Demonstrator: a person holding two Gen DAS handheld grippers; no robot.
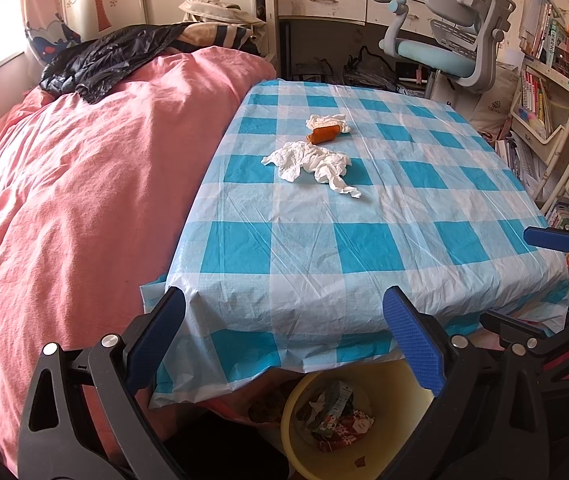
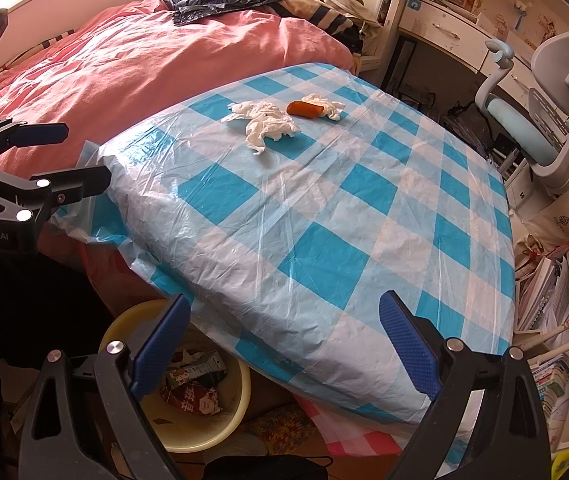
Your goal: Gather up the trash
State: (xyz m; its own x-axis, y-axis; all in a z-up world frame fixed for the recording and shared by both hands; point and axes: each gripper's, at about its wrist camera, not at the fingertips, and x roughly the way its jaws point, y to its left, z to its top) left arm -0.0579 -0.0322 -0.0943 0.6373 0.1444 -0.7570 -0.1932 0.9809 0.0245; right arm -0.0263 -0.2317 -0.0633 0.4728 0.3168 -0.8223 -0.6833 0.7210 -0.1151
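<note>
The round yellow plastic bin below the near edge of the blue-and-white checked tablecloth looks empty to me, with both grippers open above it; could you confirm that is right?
Not quite: the round yellow plastic bin is not empty. It already holds crumpled wrappers, as the right wrist view shows. The rest stands: it sits below the near edge of the blue-and-white checked tablecloth, and the left gripper and right gripper are both open.

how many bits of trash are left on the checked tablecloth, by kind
crumpled white tissues: 2, the larger one nearer the grippers, the smaller one behind the orange piece
orange sausage-shaped piece: 1
total: 3
</note>
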